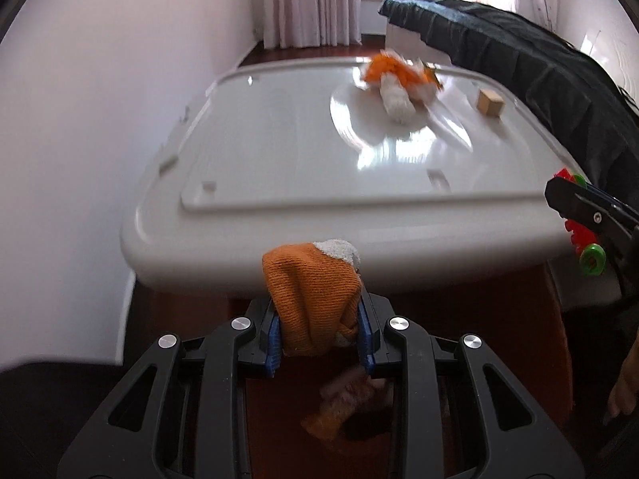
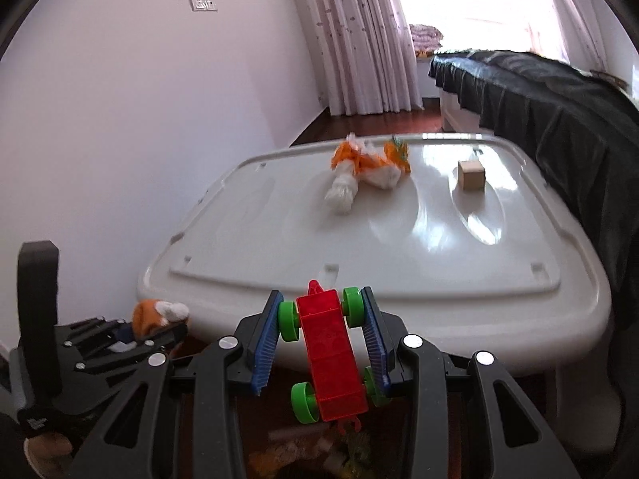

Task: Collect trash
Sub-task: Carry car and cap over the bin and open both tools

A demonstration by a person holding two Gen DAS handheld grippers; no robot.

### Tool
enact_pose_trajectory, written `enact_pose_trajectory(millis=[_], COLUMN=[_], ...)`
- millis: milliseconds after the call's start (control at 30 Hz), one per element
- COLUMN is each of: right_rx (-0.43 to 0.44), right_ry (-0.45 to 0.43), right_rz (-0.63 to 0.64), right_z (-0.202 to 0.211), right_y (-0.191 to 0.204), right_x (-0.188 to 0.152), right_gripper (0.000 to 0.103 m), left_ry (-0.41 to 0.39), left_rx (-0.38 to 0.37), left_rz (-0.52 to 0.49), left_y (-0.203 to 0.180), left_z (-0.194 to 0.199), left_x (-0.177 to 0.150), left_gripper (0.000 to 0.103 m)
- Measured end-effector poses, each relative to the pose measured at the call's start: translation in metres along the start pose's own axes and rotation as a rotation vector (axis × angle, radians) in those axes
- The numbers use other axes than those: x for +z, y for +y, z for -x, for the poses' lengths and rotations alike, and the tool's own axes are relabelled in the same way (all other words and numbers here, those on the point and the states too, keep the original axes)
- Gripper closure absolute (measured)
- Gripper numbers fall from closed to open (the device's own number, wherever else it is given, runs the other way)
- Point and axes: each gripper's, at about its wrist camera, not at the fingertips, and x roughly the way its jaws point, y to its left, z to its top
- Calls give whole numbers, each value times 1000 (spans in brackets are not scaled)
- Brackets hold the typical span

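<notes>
My left gripper (image 1: 319, 319) is shut on an orange and white sock (image 1: 309, 291), held in front of the near edge of the white table (image 1: 279, 151). It also shows in the right wrist view (image 2: 127, 331) at the lower left, with the sock (image 2: 157, 313). My right gripper (image 2: 323, 323) is shut on a red toy car with green wheels (image 2: 329, 353), just before the table's near edge (image 2: 399, 343). The car shows at the right edge of the left wrist view (image 1: 583, 239). An orange and white cloth bundle (image 2: 365, 167) and a small wooden cube (image 2: 471, 175) lie on the far part of the table.
A bin or pile with blurred orange and pale items (image 1: 343, 403) lies on the floor below the grippers. A bed with a black cover (image 2: 559, 103) runs along the table's right side. A white wall (image 2: 120, 119) is on the left, curtains (image 2: 359, 40) behind.
</notes>
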Motion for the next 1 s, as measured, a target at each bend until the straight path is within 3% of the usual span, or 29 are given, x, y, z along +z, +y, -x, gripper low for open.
enact_pose_trajectory(millis=[300,500,667,900,933,967,1000], right_rx=[-36,-62,-88,-105,-107,-115,-130], right_ry=[157,298,365,443,451,453,446], right_rz=[-48,-45,-28,-52,-48,-46,-44], right_z=[13,1,-14,-29,-31,-33,-32], right_y=[4,9,8,4,3,4,4], right_x=[-68,-101,-113,-120,-120,-120,-119], right_gripper=[64,64,64,63,60,45,38], left_ry=[148,337,485,501,500,496,486], left_rx=[-50,-78,-80,-66,-58,-38,-24], left_rz=[-80,-60,-16,-35,-41,-50,-56], left_y=[-21,-22,-15,-20,-21,-22,-23], left_z=[1,-33,-67,-73,-73,-73,-71], left_x=[-65,-86,-103,-106,-106,-106,-106], left_gripper=[75,75,75,73,66,54,46])
